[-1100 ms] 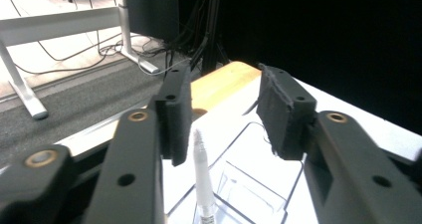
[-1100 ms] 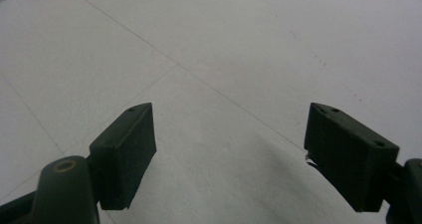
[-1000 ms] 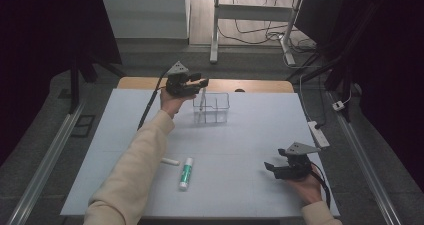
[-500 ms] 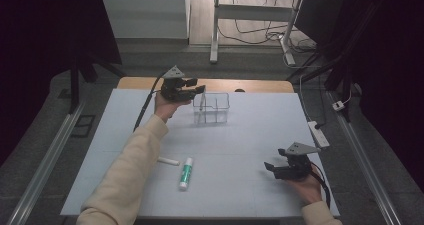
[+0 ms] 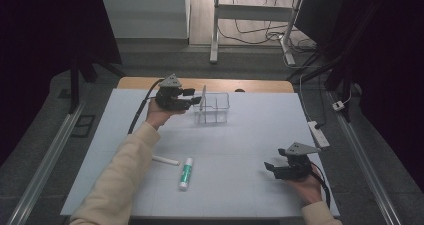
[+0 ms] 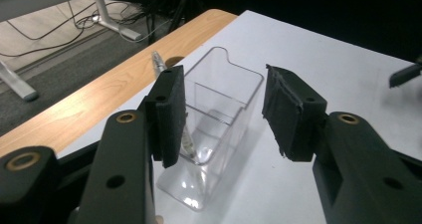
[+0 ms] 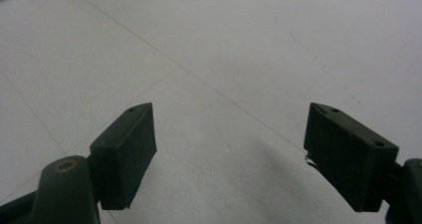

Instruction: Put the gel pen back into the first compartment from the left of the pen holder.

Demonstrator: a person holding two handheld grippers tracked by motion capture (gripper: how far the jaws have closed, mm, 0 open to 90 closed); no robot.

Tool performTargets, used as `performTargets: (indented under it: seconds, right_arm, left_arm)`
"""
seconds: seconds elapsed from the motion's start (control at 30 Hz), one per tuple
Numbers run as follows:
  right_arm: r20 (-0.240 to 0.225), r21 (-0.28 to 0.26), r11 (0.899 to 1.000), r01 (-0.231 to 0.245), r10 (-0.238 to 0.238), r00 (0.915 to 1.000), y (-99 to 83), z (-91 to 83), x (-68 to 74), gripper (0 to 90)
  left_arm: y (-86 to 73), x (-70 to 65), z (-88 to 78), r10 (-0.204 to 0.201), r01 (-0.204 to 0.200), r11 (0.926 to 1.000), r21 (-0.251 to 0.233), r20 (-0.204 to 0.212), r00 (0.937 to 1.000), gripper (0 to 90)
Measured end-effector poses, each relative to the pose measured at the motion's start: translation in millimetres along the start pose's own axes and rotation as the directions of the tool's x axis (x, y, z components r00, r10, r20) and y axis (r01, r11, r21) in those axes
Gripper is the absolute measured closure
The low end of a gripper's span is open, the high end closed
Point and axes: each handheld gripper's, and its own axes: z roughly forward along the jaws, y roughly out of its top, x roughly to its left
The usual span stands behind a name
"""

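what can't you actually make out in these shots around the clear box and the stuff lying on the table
- Thin silvery item in the clear divided box: left gripper view, its lower part is hidden behind the left gripper's near jaw; what it is cannot be told.
- Green-and-white tube: high view, label too small to read.
- White stick: high view, one end covered by the sleeve.
- Right gripper: high view, too small and dark to judge its jaws there.

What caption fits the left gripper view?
Open left claw facing a clear plastic holder on the white table.
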Motion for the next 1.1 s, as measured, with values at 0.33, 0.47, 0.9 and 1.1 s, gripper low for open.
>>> performTargets:
  seconds: [0.33,0.47,0.9,1.1]
  right_arm:
    - [0.000,-0.003,1.000,-0.001,0.001,1.0000,0.0,0.6,0.5,19.6]
    - [0.002,0.003,1.000,0.001,-0.001,1.0000,0.1,0.8,0.4,19.6]
    - [0.007,0.002,1.000,0.001,-0.001,1.0000,0.4,-0.5,0.5,19.6]
    - [0.004,0.004,1.000,0.004,-0.004,1.0000,0.2,-0.3,1.0,19.6]
  left_arm:
    - [-10.2,-10.5,-14.8,0.029,-0.030,0.9992,0.027,0.021,0.9994,51.1]
    - [-17.5,-14.4,-18.6,0.035,-0.035,0.9978,0.056,0.017,0.9993,51.1]
    - [-32.2,-24.6,-31.2,0.076,-0.086,0.9876,0.131,0.081,0.9939,50.6]
    - [-39.4,-23.9,-35.8,0.070,-0.084,0.9827,0.165,0.090,0.9934,49.8]
